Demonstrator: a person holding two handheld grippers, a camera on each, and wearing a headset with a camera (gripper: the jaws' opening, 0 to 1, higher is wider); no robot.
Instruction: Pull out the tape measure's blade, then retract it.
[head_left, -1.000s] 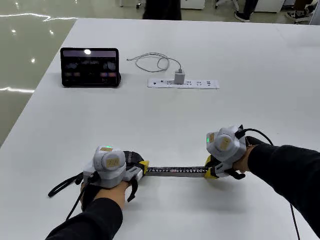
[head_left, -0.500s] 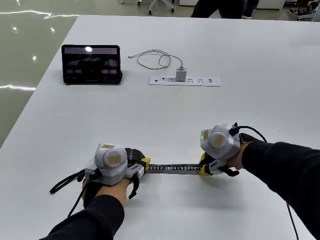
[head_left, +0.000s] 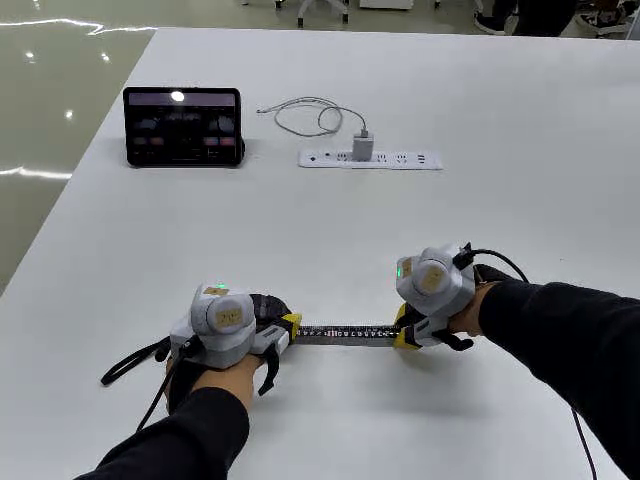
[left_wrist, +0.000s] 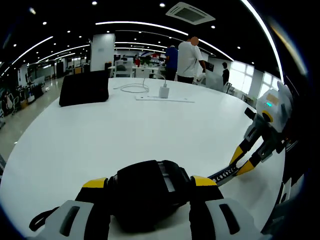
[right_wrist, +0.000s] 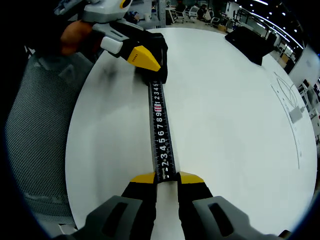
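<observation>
While the left claw clamps its yellow-tipped jaws on the black case of the tape measure, one jaw on each side, the right claw pinches the free end of the blade between narrow jaws. In the head view the tape measure lies on the white bench near 6 o'clock. Its blade runs flat and straight from the case toward 3 o'clock, numbers facing up. Across the bench a dark tablet stands at 11 o'clock. A white power strip with a plugged charger and looped cable lies at 12 o'clock.
</observation>
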